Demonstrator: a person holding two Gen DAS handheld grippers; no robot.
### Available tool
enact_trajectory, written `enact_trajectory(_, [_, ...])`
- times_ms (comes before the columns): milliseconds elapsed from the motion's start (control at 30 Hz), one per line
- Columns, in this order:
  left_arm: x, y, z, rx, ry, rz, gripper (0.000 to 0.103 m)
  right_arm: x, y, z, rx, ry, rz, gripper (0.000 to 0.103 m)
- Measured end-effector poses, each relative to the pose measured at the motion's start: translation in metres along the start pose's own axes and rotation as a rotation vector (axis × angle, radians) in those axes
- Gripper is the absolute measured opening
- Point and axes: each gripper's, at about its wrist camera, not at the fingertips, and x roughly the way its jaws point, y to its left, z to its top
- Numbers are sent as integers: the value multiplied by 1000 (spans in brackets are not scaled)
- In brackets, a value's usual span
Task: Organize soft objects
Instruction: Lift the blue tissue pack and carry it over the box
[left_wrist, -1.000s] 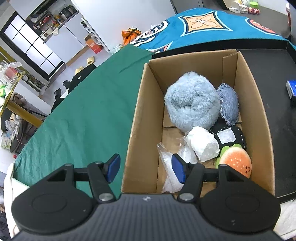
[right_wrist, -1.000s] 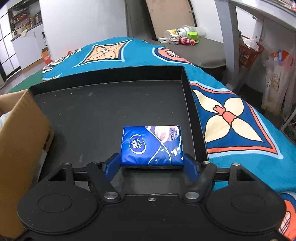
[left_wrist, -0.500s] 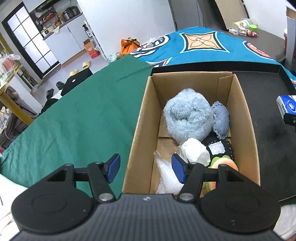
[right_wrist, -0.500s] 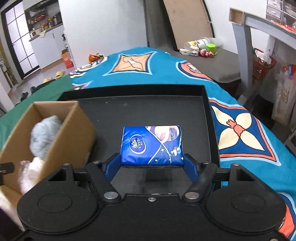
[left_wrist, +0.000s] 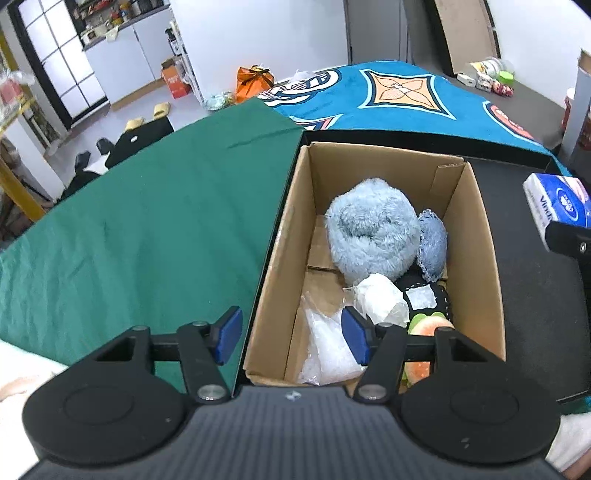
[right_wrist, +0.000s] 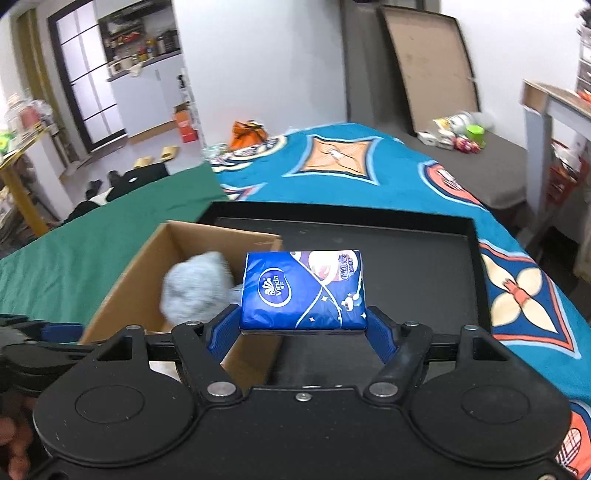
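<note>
1. The cardboard box (left_wrist: 476, 240) is open on top; its upright walls bar entry from the sides.
2. A fluffy blue bundle (left_wrist: 373, 229) fills the far half.
3. The bare box floor (left_wrist: 314, 284) at near left looks free, though partly hidden.

"Vinda" in white on blue tissue pack (right_wrist: 303, 290); other print unreadable.

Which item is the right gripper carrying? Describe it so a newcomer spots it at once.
Find the black tray beside the cardboard box. Above it, the right gripper clamps a tissue pack: flat, glossy blue with a white logo, unlike the fuzzy toys in the box.
</note>
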Motion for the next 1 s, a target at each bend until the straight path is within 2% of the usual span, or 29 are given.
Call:
enact_trajectory(100, [0, 5, -2, -26, 3, -19, 56, -2, 13, 3, -17, 3, 22, 70])
enact_trajectory(200, [0, 9, -2, -42, 2, -34, 50, -4, 25, 5, -34, 8, 39, 70])
enact_trajectory(333, [4, 15, -3, -68, 20, -53, 38, -5, 37, 5, -34, 28, 59, 71])
enact_trajectory(500, [6, 22, -4, -97, 31, -59, 29, -5, 50, 6, -33, 44, 77, 71])
enact_trajectory(667, [8, 28, -5, -125, 32, -58, 15, -4, 59, 6, -2, 67, 107, 71])
enact_trajectory(900, [9, 40, -5, -178, 36, -92, 12, -4, 67, 3, 46, 86, 131, 71])
enact_trajectory(967, [10, 44, -4, -191, 37, -104, 12, -2, 65, 3, 79, 111, 167, 75])
enact_trajectory(1000, [10, 45, -5, -199, 39, -112, 12, -1, 63, 3, 99, 125, 178, 82])
